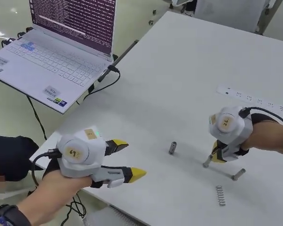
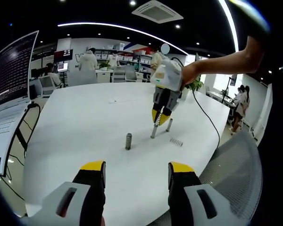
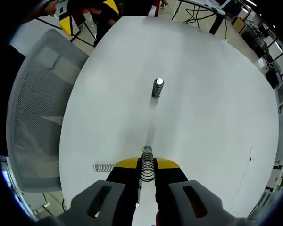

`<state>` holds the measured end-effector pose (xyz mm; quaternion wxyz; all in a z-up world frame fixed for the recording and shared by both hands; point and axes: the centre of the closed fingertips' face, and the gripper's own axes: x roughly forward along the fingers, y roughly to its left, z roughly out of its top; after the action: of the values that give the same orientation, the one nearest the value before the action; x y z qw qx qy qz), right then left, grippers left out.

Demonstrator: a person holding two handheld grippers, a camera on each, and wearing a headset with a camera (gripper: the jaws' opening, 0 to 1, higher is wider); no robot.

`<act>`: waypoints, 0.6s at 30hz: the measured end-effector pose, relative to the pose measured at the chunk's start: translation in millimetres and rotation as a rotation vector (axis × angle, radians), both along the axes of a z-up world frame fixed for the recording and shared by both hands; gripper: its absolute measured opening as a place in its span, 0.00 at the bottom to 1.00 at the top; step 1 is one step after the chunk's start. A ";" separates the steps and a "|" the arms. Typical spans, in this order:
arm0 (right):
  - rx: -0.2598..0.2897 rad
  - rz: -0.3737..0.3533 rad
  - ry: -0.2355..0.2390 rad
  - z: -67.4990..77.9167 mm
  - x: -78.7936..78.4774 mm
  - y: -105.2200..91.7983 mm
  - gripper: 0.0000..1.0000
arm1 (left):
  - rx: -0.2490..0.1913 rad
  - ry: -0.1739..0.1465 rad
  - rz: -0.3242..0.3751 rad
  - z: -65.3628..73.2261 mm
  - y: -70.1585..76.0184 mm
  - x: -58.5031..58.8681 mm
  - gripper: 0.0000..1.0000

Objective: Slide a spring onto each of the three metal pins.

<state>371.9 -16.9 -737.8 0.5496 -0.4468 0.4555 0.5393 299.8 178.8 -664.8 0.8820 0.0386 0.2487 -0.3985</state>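
By my reading I'm roughly two-thirds done: one sprung pin [image 1: 172, 148] stands on the table [image 1: 179, 70], my right gripper [image 3: 147, 164] is clamped on the second pin [image 1: 207, 163] with its spring on, my left gripper [image 1: 128, 158] hangs agape and empty, and the third pin [image 1: 238, 174] and loose spring [image 1: 220, 195] lie waiting.

White table [image 1: 179, 70], open laptop [image 1: 61, 52], mesh chair [image 3: 37, 117], ceiling light strip [image 2: 122, 29].

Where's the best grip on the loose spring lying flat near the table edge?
Likely mid-length on the loose spring, coming straight down from above with the jaws closing across its coils. It lies flat on the table, so nothing gets under it, and a middle grip leaves both ends free to slide over the pin beside it.
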 end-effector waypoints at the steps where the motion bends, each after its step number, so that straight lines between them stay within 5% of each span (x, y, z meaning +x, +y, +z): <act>1: -0.003 0.000 0.002 -0.7 -0.3 -0.1 0.09 | 0.001 0.000 0.000 -0.1 -0.1 0.0 0.48; 18: -0.063 0.024 0.005 -27.1 1.5 0.7 0.09 | -0.001 -0.004 -0.005 2.8 -2.7 3.4 0.48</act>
<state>373.4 -16.2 -764.9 0.5278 -0.4678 0.4681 0.5324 303.2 176.1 -661.9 0.8815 0.0398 0.2466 -0.4008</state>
